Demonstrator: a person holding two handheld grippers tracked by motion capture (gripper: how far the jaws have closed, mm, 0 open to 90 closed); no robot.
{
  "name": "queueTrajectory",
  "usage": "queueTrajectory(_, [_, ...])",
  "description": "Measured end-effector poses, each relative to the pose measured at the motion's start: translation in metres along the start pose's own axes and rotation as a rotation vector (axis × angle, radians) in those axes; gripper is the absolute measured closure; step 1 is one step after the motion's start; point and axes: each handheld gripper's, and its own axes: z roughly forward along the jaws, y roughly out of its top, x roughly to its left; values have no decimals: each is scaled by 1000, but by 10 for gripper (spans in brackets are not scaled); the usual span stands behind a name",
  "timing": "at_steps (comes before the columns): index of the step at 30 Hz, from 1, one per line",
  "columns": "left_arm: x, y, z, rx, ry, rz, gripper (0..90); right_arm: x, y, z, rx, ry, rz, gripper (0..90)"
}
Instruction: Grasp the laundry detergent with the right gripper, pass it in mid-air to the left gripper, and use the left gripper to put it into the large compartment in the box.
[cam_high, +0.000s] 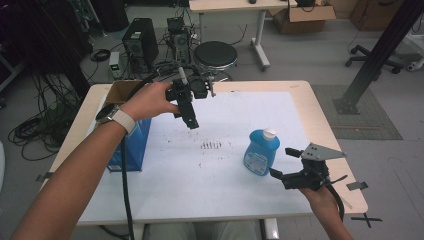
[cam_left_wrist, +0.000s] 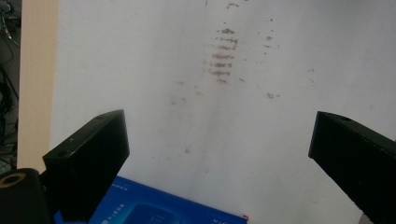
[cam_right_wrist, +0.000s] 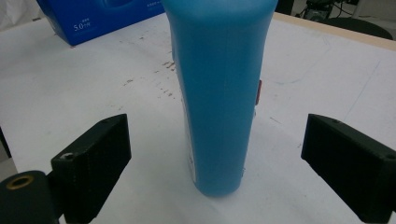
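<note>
Blue plastic bottle with white cap (cam_high: 261, 152) stands upright on white paper sheet (cam_high: 210, 175) covering the light wood table (cam_high: 325, 125), right of centre. Right gripper (cam_high: 284, 162) sits low just right of the bottle, jaws spread wide, empty, not touching it; grey three-cornered plate on top. In right gripper view the bottle (cam_right_wrist: 219, 93) stands between and just ahead of the two black jaws, gaps on both sides. Left gripper (cam_high: 190, 120) is held up over the sheet near the far left side, pointing down; jaws released, wide apart, nothing between them in left gripper view. Blue cardboard box (cam_high: 131, 145) stands at the left edge of the sheet, its open brown top under the left forearm; its blue corner (cam_left_wrist: 163, 207) shows below the left jaws. Brown smudge marks (cam_high: 211, 145) on the sheet between box and bottle, also seen at (cam_left_wrist: 223, 56). Person's left wrist has a watch with white strap (cam_high: 116, 117).
</note>
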Motion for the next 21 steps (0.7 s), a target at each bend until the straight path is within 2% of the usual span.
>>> queueTrajectory(13, [-1,0,1,1,-1,-1,56,-1,-6,5,-16,-3,9,78])
queueTrajectory(21, [0,0,1,2,-1,-2,56,-1,-2,19,-28,6,7,79])
